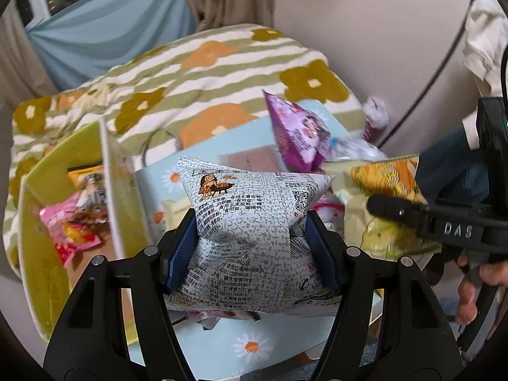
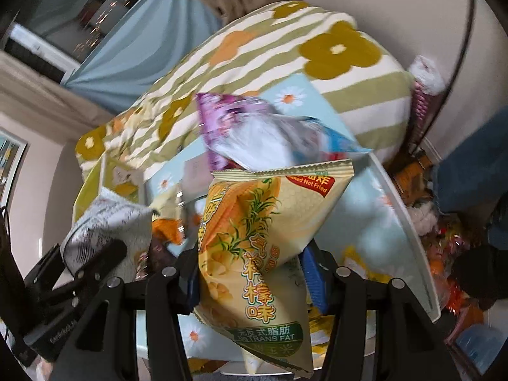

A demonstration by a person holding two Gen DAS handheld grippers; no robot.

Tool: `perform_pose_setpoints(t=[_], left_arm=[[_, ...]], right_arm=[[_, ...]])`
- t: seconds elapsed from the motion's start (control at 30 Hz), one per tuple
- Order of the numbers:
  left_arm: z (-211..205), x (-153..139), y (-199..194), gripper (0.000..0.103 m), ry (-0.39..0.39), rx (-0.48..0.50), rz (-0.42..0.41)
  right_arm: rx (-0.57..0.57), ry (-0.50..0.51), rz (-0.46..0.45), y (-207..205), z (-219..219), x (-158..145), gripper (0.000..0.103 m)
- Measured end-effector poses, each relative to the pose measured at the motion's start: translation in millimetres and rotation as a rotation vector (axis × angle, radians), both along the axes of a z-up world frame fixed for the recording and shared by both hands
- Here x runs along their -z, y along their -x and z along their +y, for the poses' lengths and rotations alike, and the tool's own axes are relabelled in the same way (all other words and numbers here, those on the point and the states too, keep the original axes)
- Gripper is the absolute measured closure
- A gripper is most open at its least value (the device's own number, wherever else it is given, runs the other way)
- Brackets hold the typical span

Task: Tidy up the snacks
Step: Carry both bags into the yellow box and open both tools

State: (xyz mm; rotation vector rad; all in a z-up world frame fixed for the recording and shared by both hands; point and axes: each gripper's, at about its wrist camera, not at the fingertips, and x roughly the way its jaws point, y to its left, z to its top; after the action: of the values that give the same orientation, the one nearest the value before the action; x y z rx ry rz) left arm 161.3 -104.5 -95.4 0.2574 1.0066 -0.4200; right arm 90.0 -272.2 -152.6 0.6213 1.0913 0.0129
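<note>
Left gripper [image 1: 250,238]: clenched on a grey bag [image 1: 250,209], blue pads pressing into both sides so the puffed pack is pinched at its waist; the bag is lifted clear of the table.
Grey bag: white-grey crackle print with black Chinese text, a small cartoon figure and a QR code.
Right gripper [image 2: 254,273]: grasping a yellow bag [image 2: 254,238], held by its middle and raised above the table; seen from the left wrist it sits to the right of the grey bag.
Yellow bag: corn picture, red badge reading "Baked Not Fried", green band reading "no trans fat".
Hand [image 1: 476,285]: fingers wrapped on the right gripper's handle, at the right edge of the left wrist view.
Table [image 1: 247,346]: pale blue cloth with daisies, under both bags.
Purple bag [image 1: 295,133]: lies far on the table, beyond the held bags, tilted and blurred.
Box [image 1: 63,165]: yellow-green, open, to the left of the table; holds a pink packet [image 1: 73,228] and an orange packet [image 1: 85,174].
Blanket [image 1: 197,73]: green-and-white stripes with orange and mustard flowers, heaped on the far side.
Curtain [image 1: 104,31]: blue, far left.
</note>
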Motion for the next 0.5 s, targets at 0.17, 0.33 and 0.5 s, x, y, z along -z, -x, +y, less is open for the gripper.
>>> perform_pose_setpoints(t=[0.17, 0.33, 0.5], left_arm=[[31.2, -13.4, -1.8, 0.038, 0.014, -0.082, -0.028], [73.7, -27.6, -9.5, 0.037, 0.017, -0.174, -0.065], [127.9, -35.6, -18.4, 0.037, 0.015, -0.270, -0.084]], right_arm=[[-0.101, 0.006, -0.026, -11.0, 28.8, -11.5, 0.054], [-0.206, 0.013, -0.082, -33.2, 67.7, -34.4, 0.054], [-0.298, 0.028, -0.148, -60.5, 112.7, -57.4, 0.054]])
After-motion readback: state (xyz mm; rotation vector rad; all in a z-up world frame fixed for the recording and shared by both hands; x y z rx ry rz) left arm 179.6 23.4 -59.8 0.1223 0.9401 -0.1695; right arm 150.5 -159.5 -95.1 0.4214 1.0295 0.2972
